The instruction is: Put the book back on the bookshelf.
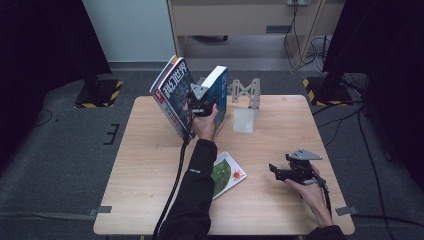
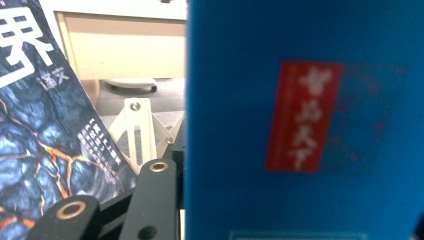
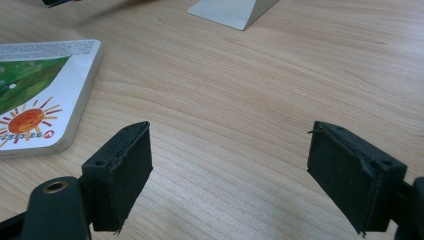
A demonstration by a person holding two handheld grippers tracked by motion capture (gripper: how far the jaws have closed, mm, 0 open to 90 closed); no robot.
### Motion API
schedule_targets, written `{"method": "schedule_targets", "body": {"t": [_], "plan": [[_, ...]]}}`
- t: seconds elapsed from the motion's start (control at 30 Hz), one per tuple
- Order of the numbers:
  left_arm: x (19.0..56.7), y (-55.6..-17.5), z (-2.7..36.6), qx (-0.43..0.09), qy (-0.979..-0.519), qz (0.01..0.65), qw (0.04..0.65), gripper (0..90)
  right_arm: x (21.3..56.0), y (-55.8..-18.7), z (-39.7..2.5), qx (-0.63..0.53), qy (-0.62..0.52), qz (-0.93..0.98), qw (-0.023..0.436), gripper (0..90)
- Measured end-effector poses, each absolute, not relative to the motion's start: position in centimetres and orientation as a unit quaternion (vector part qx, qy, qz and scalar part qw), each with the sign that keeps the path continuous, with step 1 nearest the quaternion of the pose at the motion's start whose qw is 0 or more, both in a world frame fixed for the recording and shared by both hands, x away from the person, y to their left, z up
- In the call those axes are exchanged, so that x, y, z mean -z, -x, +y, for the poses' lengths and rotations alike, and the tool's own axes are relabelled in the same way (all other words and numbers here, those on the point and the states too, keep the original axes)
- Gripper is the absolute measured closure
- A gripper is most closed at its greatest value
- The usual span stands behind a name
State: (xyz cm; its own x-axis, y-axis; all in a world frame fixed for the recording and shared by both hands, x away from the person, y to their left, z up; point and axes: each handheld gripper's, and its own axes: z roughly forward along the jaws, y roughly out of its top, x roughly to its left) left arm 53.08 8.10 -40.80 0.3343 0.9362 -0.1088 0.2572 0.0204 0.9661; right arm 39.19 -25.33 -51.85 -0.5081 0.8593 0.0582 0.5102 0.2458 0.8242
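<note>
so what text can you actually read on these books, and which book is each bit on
"世界": large white characters on the dark magazine, partly cut off.
White characters on the blue book, on its red label: too blurred to read.
Small print on the picture book with the sun: too small to read.

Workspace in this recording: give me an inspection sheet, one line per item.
Surface: light wooden table, bare between the things on it.
Job's things: blue book held upright near the metal bookend; dark magazine leaning tilted to its left; picture book with a sun lying flat near the front.
Clutter: nothing seen.
Grippers: left gripper at the blue book, which stands between its jaws, closure not clear; right gripper low over the table, jaws wide apart, holding nothing.
Cables: black cable trailing from the left gripper along the sleeve; more cables on the floor at right.
Surroundings: grey floor, dark stands with striped bases, pale cabinet behind.
</note>
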Motion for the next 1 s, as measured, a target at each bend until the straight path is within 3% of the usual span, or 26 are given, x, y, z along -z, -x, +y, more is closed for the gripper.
{"method": "schedule_targets", "body": {"t": [0.57,1.0], "plan": [[42.8,-49.8,9.1,-0.313,-0.627,0.453,0.551,58.4,51.8,-39.1,-25.5,-0.412,-0.451,0.762,0.215,18.3],[40.9,-49.8,9.4,-0.315,-0.625,0.445,0.559,57.1,51.9,-39.1,-25.4,-0.412,-0.452,0.762,0.214,18.2]]}}
